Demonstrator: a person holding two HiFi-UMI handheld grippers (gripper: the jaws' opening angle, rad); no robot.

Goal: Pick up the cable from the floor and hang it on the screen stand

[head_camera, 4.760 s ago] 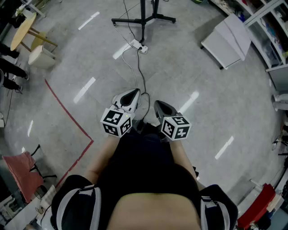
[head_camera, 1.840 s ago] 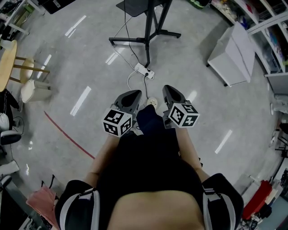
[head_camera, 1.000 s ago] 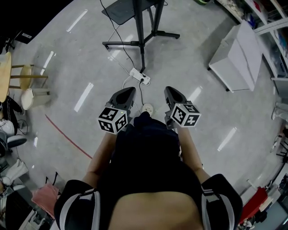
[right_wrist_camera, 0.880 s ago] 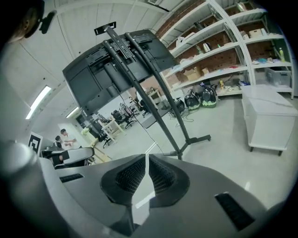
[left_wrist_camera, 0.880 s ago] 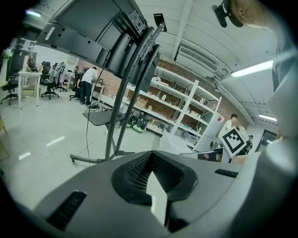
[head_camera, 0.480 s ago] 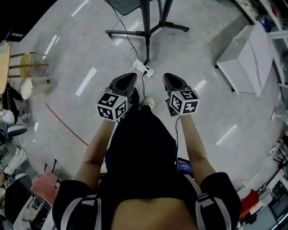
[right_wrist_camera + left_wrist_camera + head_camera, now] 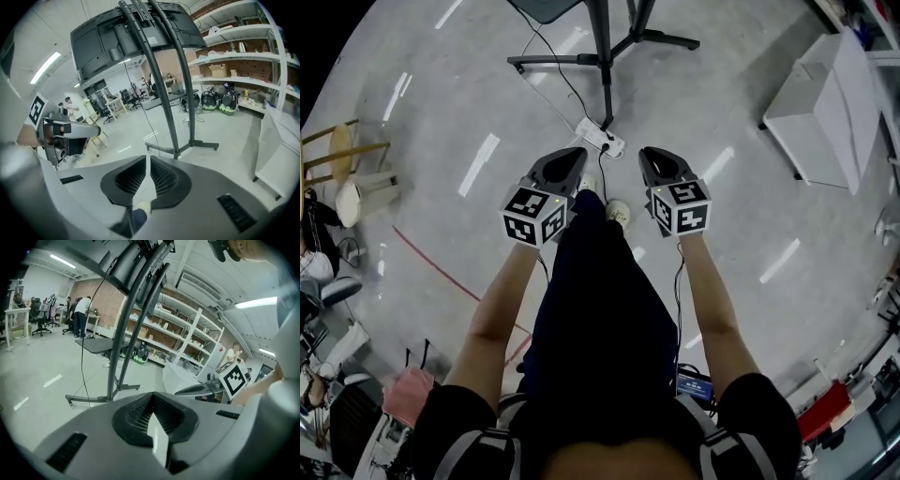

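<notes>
left gripper and right gripper both closed, empty; cable on floor between them.

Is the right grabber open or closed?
Shut. The right gripper shows its jaws nearly touching in its own view, nothing held between them.

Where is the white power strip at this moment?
In the head view the power strip lies on the floor at upper centre, just short of the screen stand base, ahead of and between the left gripper and right gripper.
</notes>
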